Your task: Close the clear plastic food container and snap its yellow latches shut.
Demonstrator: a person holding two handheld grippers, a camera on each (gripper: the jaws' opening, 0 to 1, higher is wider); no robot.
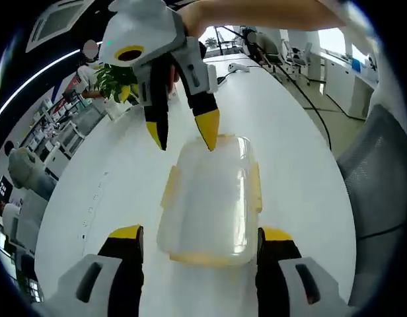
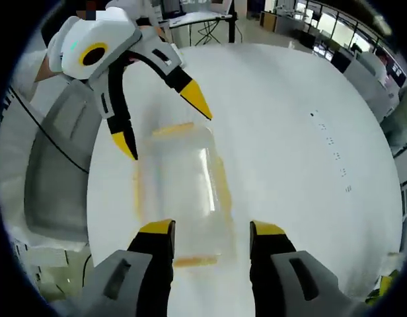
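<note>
A clear plastic food container [image 1: 210,201] with yellow latches [image 1: 170,188] on its sides lies on the white table [image 1: 124,172]. My left gripper [image 1: 201,233] is open, its yellow-tipped jaws standing to either side of the container's near end. My right gripper [image 1: 182,132] reaches in from the opposite end, open, with its tips just over the far rim. In the right gripper view the same container [image 2: 184,191] sits between the right gripper's [image 2: 211,229] spread jaws. The left gripper [image 2: 160,121] straddles the far end there. Whether the latches are snapped down I cannot tell.
A grey chair [image 1: 382,172] stands by the table's right edge and shows again as the chair [image 2: 58,172] at left. A green plant [image 1: 117,79] and a small white object [image 1: 238,67] sit at the table's far end. People sit at desks [image 1: 25,172] beyond the left edge.
</note>
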